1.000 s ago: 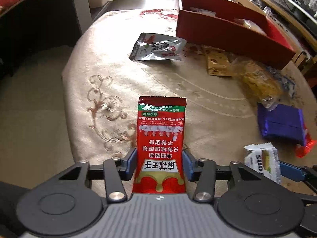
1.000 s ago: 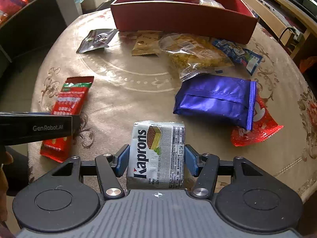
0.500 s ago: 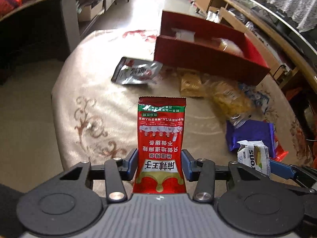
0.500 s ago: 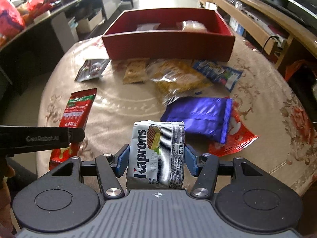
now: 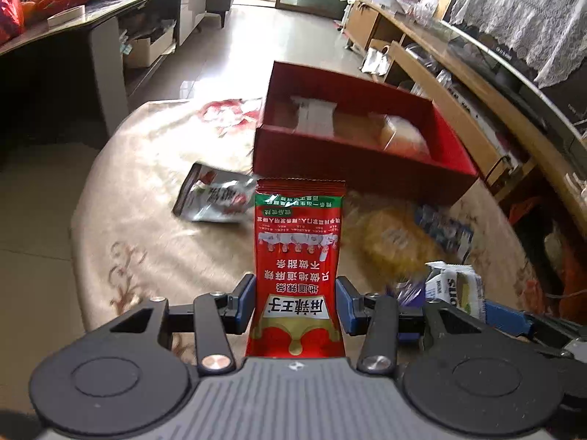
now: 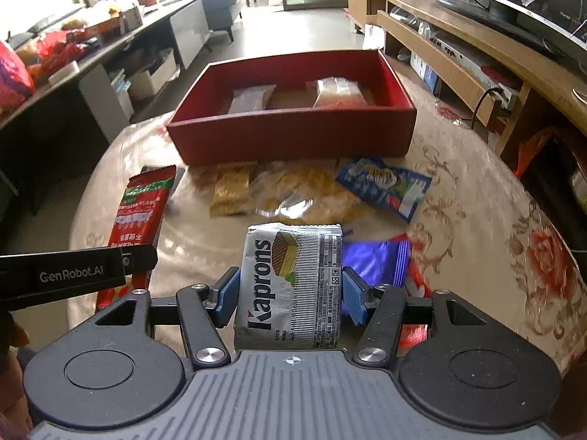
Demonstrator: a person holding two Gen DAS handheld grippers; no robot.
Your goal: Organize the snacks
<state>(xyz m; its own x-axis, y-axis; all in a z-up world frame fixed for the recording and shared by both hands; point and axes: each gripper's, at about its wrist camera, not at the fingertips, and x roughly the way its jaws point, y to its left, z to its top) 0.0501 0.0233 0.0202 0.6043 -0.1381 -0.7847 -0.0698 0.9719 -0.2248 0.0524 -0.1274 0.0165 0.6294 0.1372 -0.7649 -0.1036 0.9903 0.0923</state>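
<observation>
Partly hidden behind the silver "Kaprons" wafer pack [image 6: 291, 286] are a purple bag [image 6: 374, 262] and a red packet. The right hand-held gripper [image 6: 291, 295] clamps that pack; the left hand-held gripper [image 5: 297, 304] pinches a red sachet [image 5: 298, 267] with Chinese print, above the tabletop [image 6: 477, 220], short of the red box [image 6: 293, 135]. "GenRobot.AI" reads on the left one's side.

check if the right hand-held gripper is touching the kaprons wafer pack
Touching. The right wrist view shows the right hand-held gripper with both blue pads pressed against the sides of the Kaprons wafer pack, holding it off the table.
</observation>
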